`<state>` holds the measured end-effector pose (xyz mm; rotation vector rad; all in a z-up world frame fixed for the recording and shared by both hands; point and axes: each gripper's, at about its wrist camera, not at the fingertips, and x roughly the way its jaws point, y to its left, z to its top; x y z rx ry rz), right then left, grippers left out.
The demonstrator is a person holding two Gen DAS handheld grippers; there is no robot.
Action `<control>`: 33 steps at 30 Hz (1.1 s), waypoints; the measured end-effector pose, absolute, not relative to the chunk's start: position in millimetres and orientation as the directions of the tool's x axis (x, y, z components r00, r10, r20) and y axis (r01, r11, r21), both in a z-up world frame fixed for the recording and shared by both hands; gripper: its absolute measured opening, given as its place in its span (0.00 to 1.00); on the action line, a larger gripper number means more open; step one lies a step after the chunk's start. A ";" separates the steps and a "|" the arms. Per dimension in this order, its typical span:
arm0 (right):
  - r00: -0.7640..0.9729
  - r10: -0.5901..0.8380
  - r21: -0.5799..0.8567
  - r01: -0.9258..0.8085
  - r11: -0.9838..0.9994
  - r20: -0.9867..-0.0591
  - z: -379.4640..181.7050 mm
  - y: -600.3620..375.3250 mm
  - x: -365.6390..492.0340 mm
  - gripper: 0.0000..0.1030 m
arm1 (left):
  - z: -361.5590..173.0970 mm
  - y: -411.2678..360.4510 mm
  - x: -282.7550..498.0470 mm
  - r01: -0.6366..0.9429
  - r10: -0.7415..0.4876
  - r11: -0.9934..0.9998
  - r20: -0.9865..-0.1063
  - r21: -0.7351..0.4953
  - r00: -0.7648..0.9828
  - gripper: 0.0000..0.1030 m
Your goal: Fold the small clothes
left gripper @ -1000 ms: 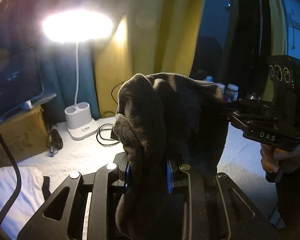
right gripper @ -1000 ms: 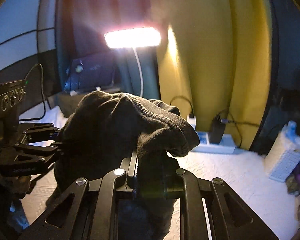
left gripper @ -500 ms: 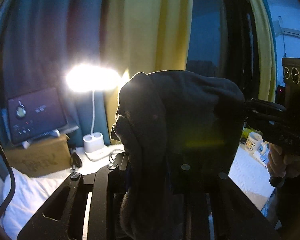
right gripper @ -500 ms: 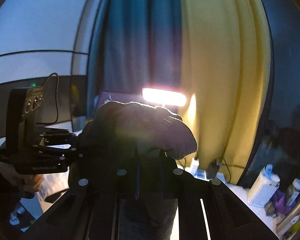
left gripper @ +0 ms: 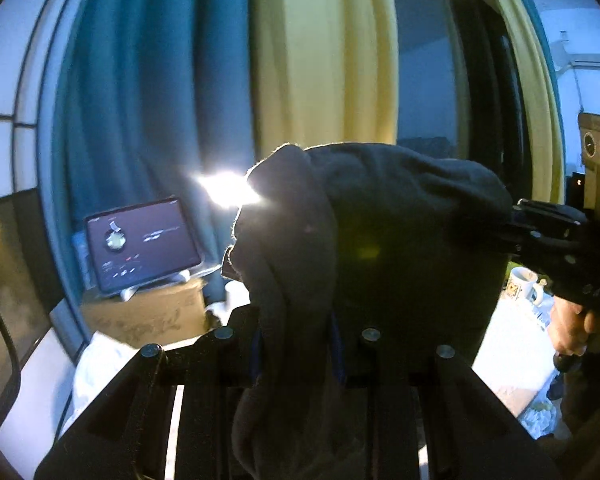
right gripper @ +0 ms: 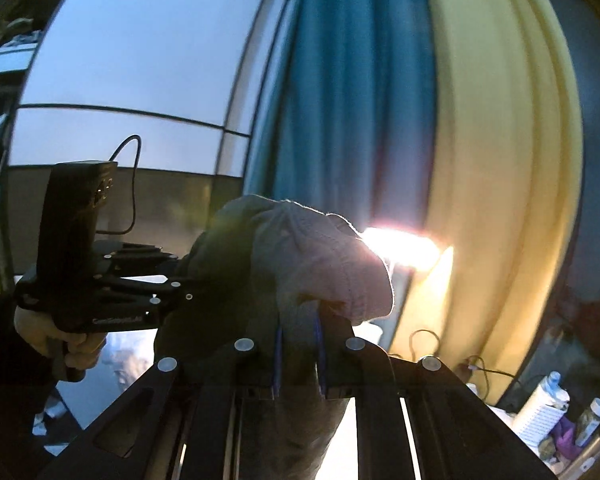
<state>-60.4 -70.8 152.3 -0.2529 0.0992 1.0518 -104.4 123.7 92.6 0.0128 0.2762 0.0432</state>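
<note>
Both tongs are clamped on the same dark garment: the left gripper pinches one bunched edge, the right gripper another, and the cloth hangs between them up in the air. Behind it are a teal curtain, a yellow curtain and a lit tablet on a cardboard box. Compared to a second ago, the lamp sits much lower and half-hidden by fabric. The mug is partly blocked by the other tong.

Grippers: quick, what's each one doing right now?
Left gripper: closed on the dark garment.
Right gripper: closed on the same garment's other end.
</note>
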 end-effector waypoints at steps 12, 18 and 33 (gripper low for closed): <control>0.460 0.836 -0.106 -0.887 0.450 -0.298 117.3 -37.1 -47.8 0.13 | 63.0 149.3 -100.5 -0.080 0.072 0.997 -0.355 -0.009 0.932 0.24; 0.456 0.816 -0.071 -0.883 0.463 -0.356 96.8 -15.9 -19.2 0.13 | 43.3 159.8 -69.5 -0.083 0.068 0.996 -0.414 -0.019 0.908 0.24; 0.431 0.766 0.032 -0.862 0.505 -0.477 39.8 22.3 75.7 0.13 | -10.4 194.6 13.5 -0.075 0.027 0.995 -0.551 -0.065 0.834 0.24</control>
